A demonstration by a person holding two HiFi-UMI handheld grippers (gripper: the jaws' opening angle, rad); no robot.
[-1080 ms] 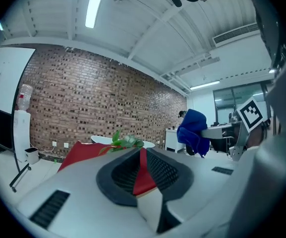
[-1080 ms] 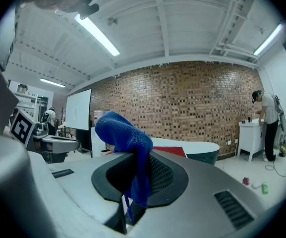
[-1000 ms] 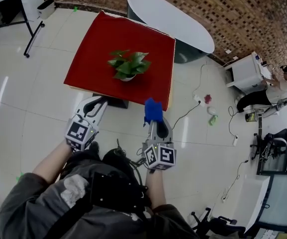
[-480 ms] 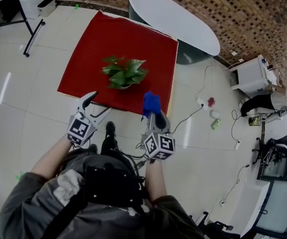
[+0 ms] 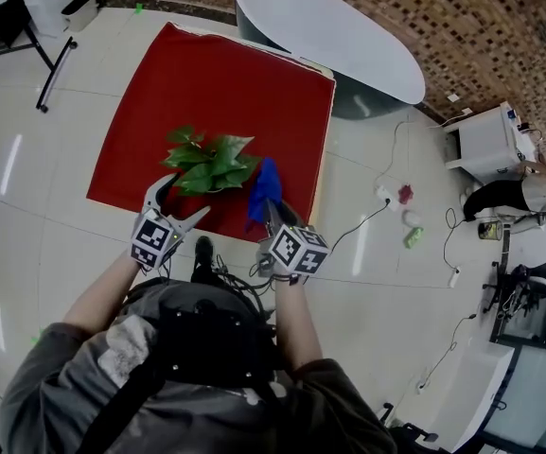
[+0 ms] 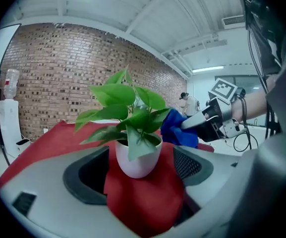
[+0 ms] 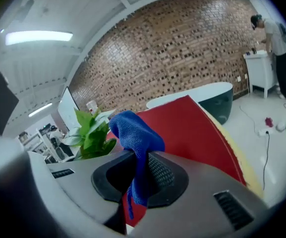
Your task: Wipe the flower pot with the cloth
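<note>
The flower pot (image 6: 134,161) sits near the red table's (image 5: 225,74) front edge, just ahead of the left gripper's (image 5: 184,197) empty, opening jaws, while the right gripper (image 7: 139,176) pinches the blue cloth (image 5: 264,185) beside it.

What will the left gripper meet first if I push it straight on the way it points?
Most likely the white flower pot, centred ahead between the opening jaws of the left gripper, with neither pad touching it. The low leaves may brush first; depth is hard to judge.

White flower pot (image 6: 137,160), upright, green plant (image 6: 128,113), on red table (image 5: 225,74), blue cloth (image 7: 135,133) bunched, apparently just beside leaves
</note>
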